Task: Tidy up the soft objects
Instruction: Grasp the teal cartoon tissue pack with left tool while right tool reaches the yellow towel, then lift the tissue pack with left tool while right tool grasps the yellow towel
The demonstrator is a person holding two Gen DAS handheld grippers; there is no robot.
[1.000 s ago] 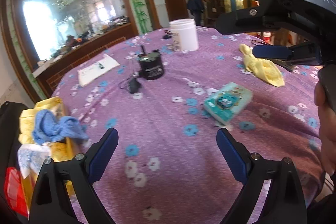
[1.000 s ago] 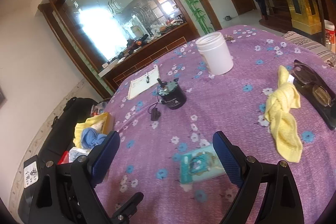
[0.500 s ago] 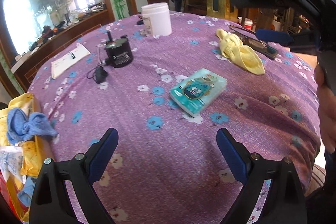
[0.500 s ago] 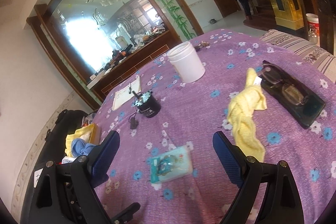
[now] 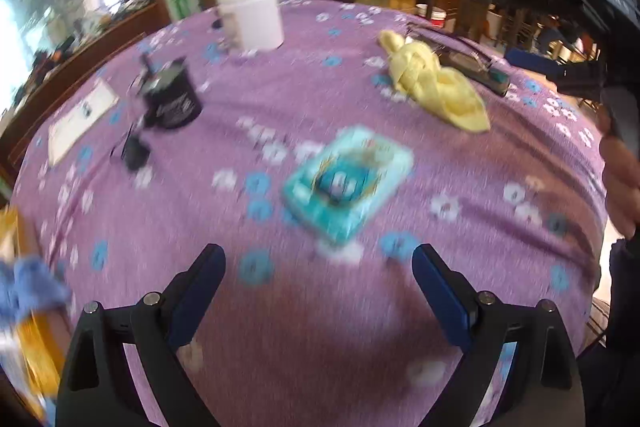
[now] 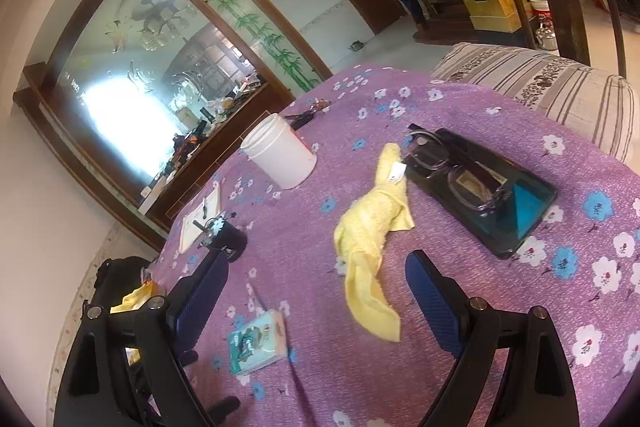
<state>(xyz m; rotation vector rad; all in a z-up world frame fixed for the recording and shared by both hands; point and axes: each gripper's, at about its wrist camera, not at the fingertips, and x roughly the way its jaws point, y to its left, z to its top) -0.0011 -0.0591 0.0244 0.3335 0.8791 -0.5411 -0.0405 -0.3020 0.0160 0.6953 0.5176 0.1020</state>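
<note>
A teal tissue pack lies on the purple flowered tablecloth, just ahead of my open, empty left gripper. A crumpled yellow cloth lies further right. In the right wrist view the yellow cloth lies between and just beyond the blue pads of my open, empty right gripper, and the tissue pack sits lower left. A blue cloth lies in a yellow container at the table's left edge.
A white jar, a black tub with a small black piece beside it, and a notepad stand at the far side. A black tray with glasses lies right of the yellow cloth. A striped cushion is beyond.
The left gripper has moved closer to the tissue pack, with the view swinging right. The right gripper has moved right and forward over the yellow cloth. Both stay open.
</note>
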